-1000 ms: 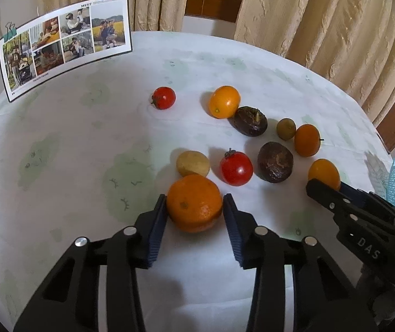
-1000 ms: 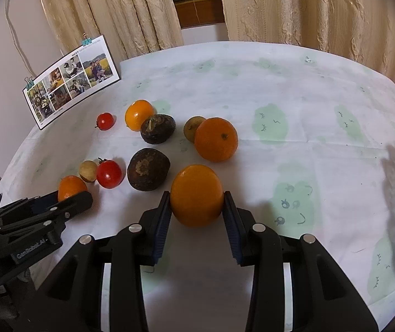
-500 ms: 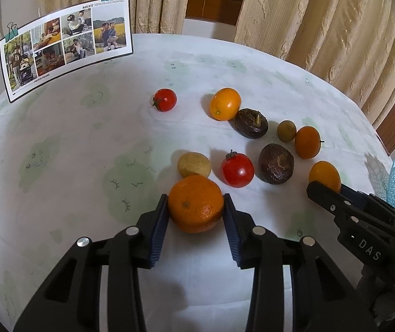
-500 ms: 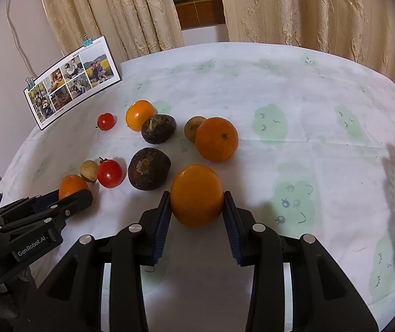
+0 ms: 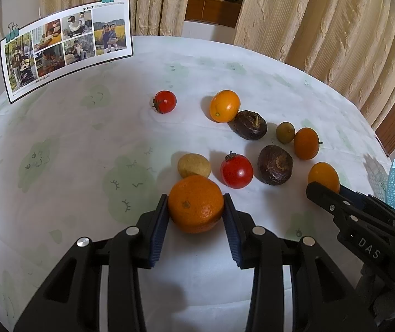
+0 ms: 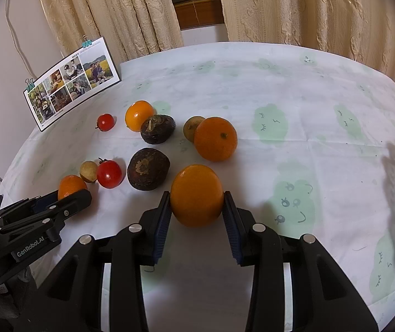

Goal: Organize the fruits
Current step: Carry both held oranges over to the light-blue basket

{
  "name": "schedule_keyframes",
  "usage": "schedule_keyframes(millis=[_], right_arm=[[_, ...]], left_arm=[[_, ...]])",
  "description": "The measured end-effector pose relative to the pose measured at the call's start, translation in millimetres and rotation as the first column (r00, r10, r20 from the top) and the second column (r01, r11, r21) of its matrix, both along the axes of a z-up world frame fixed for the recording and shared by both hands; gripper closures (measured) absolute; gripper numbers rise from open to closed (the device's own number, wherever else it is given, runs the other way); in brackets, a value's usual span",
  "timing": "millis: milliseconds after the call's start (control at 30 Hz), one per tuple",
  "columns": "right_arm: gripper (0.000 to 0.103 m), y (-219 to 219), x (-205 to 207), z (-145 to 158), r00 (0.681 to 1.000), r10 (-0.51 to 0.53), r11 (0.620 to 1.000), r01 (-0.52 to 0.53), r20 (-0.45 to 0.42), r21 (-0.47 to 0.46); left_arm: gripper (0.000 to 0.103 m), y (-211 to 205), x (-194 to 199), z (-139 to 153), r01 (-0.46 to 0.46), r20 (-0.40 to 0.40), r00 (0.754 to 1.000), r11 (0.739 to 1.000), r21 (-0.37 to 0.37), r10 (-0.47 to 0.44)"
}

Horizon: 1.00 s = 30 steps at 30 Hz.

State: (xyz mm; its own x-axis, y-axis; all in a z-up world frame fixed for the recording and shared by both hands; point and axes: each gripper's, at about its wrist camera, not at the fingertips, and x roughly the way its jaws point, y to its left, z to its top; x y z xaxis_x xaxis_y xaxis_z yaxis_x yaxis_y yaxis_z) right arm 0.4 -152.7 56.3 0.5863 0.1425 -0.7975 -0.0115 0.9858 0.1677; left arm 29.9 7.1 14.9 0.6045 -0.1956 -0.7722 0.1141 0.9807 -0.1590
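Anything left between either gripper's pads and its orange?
Nothing visible. The left gripper has both pads against its orange; the right gripper likewise clamps its orange. The other fruit lies beyond the fingertips on the tablecloth.

Beige curtains (image 6: 131,13) hang behind a round table (image 6: 280,88) (pale green-printed cloth) by a white wall (image 6: 9,55).

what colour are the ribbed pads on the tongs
Dark blue, on black arms; the ribbed pads show best in the right wrist view.
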Motion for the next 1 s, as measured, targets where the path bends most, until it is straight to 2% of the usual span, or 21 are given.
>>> schedule_keyframes(millis=[633,867,1000], right_arm=[[0.064,-10,-8,8,0.999,-0.038,0.999,0.037,0.027,0.021],[0.064,-49,-41,28,0.987,-0.14,0.989,0.135,0.079,0.063],[0.064,-78,-70,43,0.967,-0.219,0.976,0.216,0.126,0.035]], left_arm=[[0.065,-7,-15,16,0.026,0.063,0.998,1.0,-0.013,-0.025],[0.065,-24,-27,32,0.077,0.09,0.993,0.997,-0.031,-0.074],[0.065,-42,-34,41,0.119,0.106,0.988,0.992,-0.032,-0.115]])
